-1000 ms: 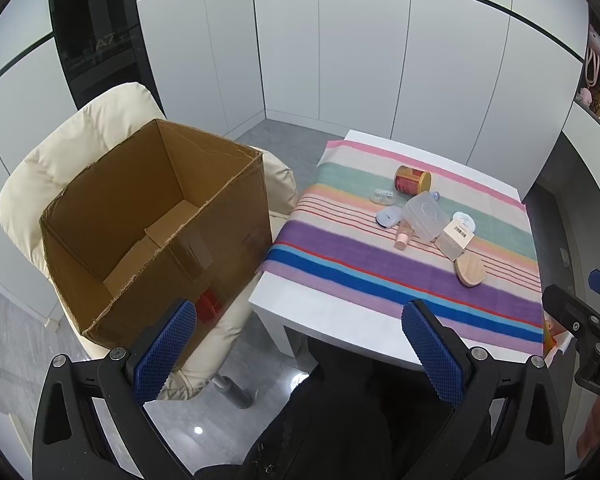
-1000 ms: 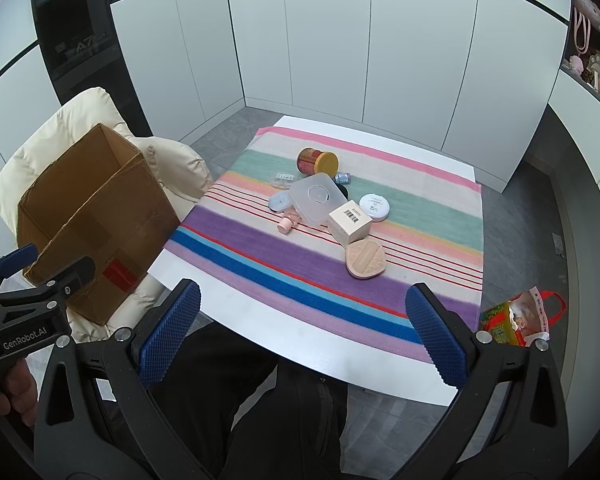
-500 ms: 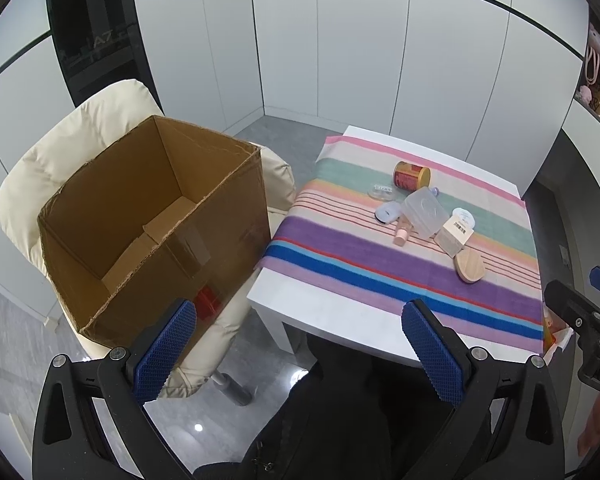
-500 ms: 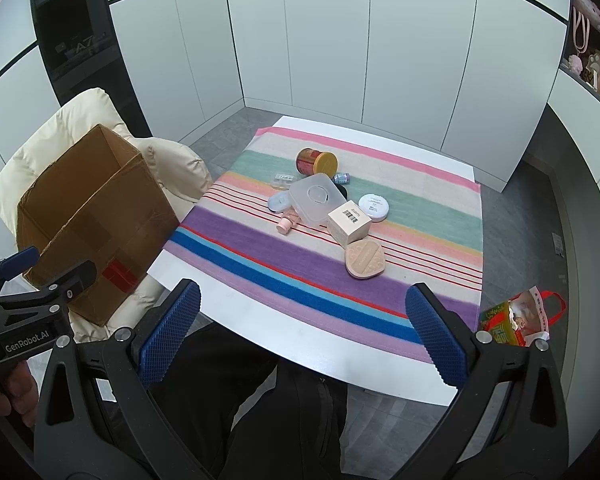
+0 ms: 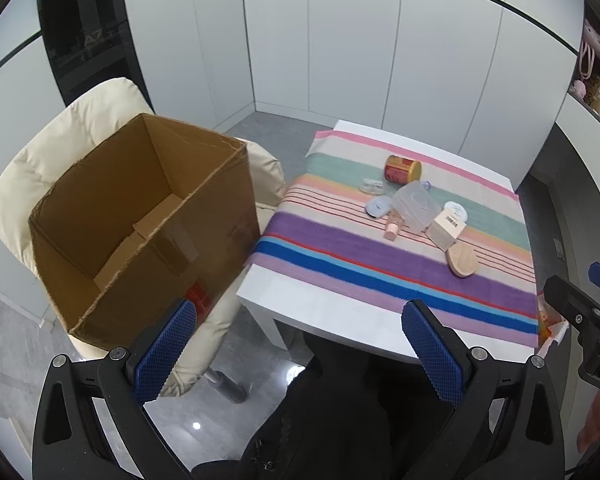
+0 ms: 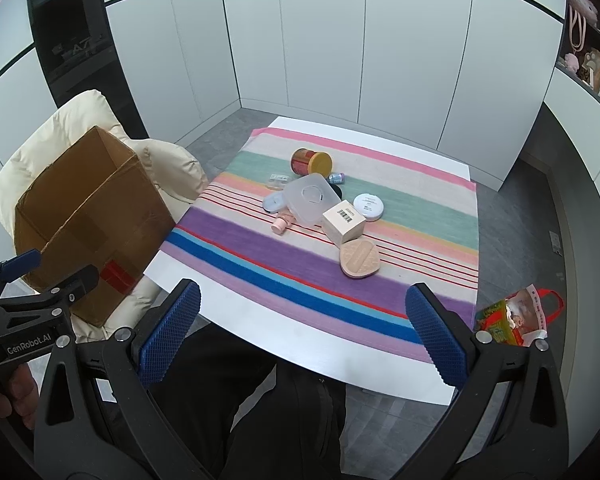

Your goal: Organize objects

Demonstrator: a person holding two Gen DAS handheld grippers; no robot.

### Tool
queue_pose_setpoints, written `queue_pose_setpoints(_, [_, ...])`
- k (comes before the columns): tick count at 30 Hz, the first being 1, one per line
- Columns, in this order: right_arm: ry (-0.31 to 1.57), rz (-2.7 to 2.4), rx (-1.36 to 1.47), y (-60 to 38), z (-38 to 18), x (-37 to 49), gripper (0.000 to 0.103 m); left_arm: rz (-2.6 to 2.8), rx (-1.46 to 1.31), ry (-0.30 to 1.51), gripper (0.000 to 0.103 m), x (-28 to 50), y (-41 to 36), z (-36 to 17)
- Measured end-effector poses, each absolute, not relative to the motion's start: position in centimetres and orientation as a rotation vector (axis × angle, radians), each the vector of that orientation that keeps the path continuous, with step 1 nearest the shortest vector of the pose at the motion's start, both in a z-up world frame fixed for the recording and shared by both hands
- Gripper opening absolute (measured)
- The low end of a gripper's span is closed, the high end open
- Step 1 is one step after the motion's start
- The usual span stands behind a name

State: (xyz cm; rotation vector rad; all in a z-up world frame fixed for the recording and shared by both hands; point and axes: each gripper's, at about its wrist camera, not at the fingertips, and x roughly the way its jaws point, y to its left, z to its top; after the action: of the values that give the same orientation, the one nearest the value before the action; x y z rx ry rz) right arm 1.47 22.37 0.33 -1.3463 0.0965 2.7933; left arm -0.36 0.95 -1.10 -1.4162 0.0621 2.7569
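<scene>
Both grippers hang above the near edge of a white table [image 6: 300, 344], well short of anything on it. The left gripper [image 5: 300, 340] has its 2 blue-padded fingers spread wide with nothing between them, and the right gripper [image 6: 302, 332] is spread just as wide and equally empty. To the left, an open cardboard box [image 5: 140, 216] sits on a cream padded chair [image 5: 56, 148] just beside the table, its inside bare. A striped cloth [image 6: 400, 208] covers most of the tabletop, and the loose items cluster near its middle: a red and gold can [image 6: 311, 162] lying on its side, a clear lidded container [image 6: 311, 199] tilted over smaller pieces, a pink bottle [image 6: 281, 224] touching it, a beige carton with a barcode [image 6: 343, 222], a white round compact [image 6: 368, 207] and a tan round case [image 6: 359, 258] nearest the grippers. A colourful bag [image 6: 512, 318] lies on the floor to the right.
</scene>
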Motion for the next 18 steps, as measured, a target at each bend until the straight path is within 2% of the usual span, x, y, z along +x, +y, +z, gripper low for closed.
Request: queue_pose_setpoints(18, [0.200,2.698,-1.325,26.5,-0.1,2.5,0.103,2.616,-1.417,0.186,0.103,-1.3,6.0,-2.4])
